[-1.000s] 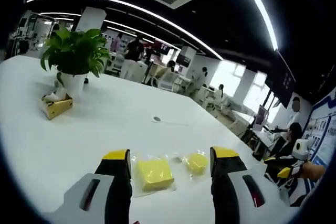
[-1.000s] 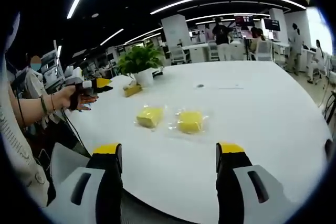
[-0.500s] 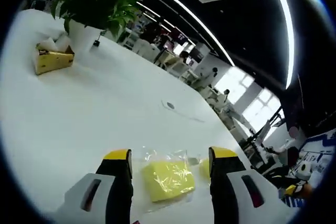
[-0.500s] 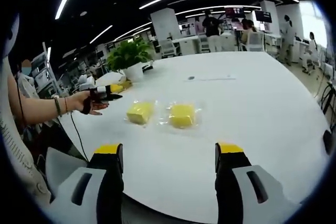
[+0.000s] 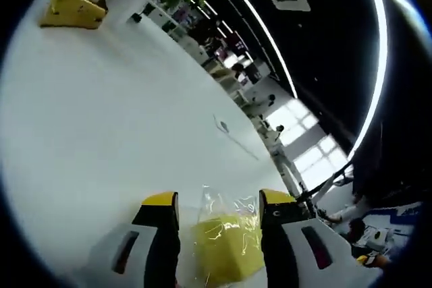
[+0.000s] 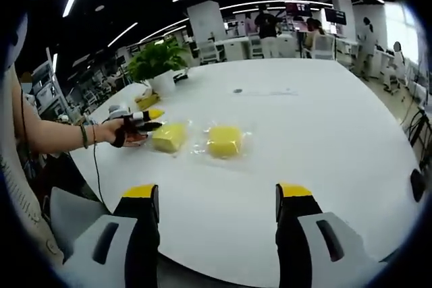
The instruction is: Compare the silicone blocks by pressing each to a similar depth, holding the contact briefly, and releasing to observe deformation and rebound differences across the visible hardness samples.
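Straddling one of two bagged yellow blocks: left gripper, spread; right gripper spread.

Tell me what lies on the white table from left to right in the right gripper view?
Hand holding the left tongs → first yellow block → second yellow block.

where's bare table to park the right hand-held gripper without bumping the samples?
Bare white table lies right of the right silicone block, and between both blocks and the right hand-held gripper. It is crowded on the left: the left hand-held gripper is at the left silicone block, with the potted plant behind.
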